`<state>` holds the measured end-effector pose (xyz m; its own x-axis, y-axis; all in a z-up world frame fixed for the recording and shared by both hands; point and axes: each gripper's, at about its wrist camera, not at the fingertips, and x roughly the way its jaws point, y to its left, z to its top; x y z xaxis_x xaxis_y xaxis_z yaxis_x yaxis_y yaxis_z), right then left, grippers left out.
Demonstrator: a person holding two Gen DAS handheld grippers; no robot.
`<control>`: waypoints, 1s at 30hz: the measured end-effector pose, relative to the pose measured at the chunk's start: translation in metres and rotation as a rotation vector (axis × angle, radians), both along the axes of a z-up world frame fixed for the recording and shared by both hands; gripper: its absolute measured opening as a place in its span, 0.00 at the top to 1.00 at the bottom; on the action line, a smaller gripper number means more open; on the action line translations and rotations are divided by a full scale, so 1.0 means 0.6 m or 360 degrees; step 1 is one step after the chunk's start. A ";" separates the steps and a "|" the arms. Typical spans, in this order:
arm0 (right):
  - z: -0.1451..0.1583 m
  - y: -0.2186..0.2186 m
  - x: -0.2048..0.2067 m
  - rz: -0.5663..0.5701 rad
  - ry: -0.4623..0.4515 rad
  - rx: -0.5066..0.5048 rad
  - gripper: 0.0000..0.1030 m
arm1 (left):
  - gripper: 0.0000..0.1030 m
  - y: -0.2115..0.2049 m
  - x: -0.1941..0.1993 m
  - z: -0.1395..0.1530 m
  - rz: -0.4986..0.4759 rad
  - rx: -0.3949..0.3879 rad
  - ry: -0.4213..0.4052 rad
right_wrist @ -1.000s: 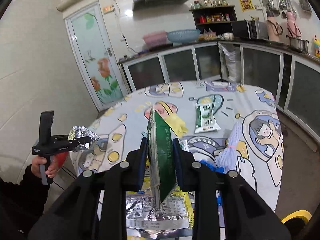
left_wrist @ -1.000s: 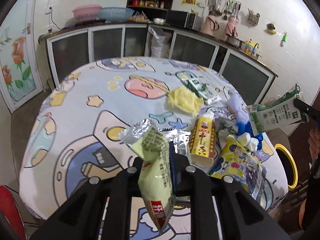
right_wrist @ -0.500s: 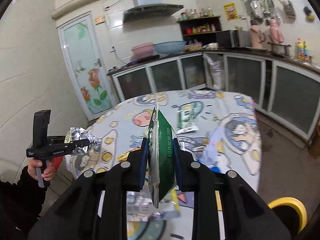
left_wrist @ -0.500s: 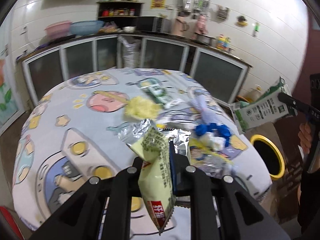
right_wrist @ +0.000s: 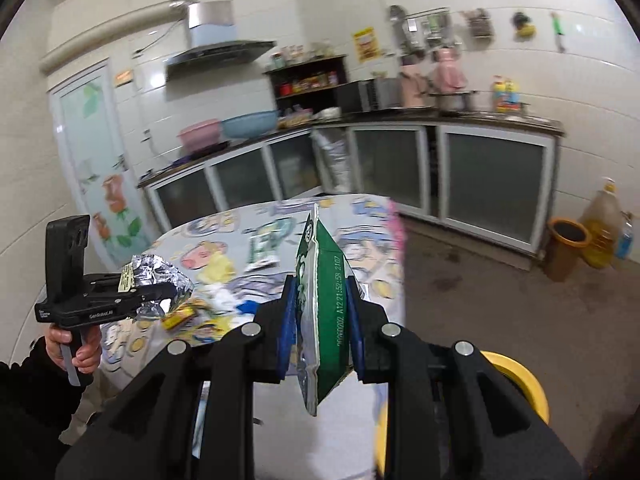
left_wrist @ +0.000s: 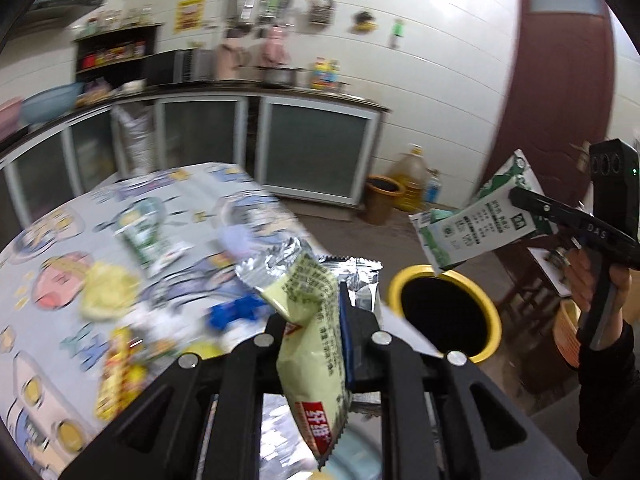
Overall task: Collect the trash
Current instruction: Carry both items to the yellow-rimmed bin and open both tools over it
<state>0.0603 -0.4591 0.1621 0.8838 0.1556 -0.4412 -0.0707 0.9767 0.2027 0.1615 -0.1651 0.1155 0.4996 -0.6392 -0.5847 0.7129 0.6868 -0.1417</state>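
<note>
My left gripper (left_wrist: 320, 320) is shut on a pale yellow snack wrapper (left_wrist: 316, 340) with a silver foil top, held above the table's right edge. My right gripper (right_wrist: 320, 312) is shut on a green and white milk pouch (right_wrist: 324, 320). The left wrist view shows that pouch (left_wrist: 476, 228) held just above and to the right of the yellow-rimmed trash bin (left_wrist: 446, 312). The bin's rim also shows in the right wrist view (right_wrist: 516, 380). The left gripper with its foil wrapper (right_wrist: 156, 280) shows at the left of the right wrist view.
The round table with a cartoon cloth (left_wrist: 48, 240) holds several other wrappers, a yellow cloth (left_wrist: 104, 292) and a blue item (left_wrist: 236, 308). Kitchen cabinets (left_wrist: 316, 156) line the far wall. A brown bin (left_wrist: 382, 196) and oil bottles stand on the floor.
Both grippers have swung right, away from the table toward the yellow-rimmed bin, each keeping its wrapper. The bin is now much closer and larger in view.
</note>
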 end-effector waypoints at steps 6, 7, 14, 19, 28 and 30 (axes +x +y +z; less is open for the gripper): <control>-0.045 -0.080 -0.036 -0.0217 0.0048 0.0023 0.78 | 0.87 -0.149 -0.007 -0.025 -0.0235 0.0024 0.0042; -0.056 -0.094 -0.041 -0.0250 0.0062 0.0031 0.78 | 0.87 -0.177 -0.008 -0.034 -0.0271 0.0031 0.0061; -0.133 -0.167 -0.044 -0.0424 0.0182 0.0075 0.78 | 0.87 -0.329 -0.006 -0.115 -0.0437 0.0155 0.0180; -0.198 -0.213 -0.044 -0.0506 0.0289 0.0174 0.78 | 0.87 -0.405 -0.006 -0.171 -0.0482 0.0232 0.0278; -0.244 -0.255 -0.032 -0.0604 0.0386 0.0230 0.75 | 0.58 -0.466 -0.005 -0.196 -0.0490 0.0221 0.0343; -0.243 -0.264 -0.030 -0.0658 0.0401 0.0221 0.60 | 0.31 -0.458 0.000 -0.189 -0.0447 0.0188 0.0326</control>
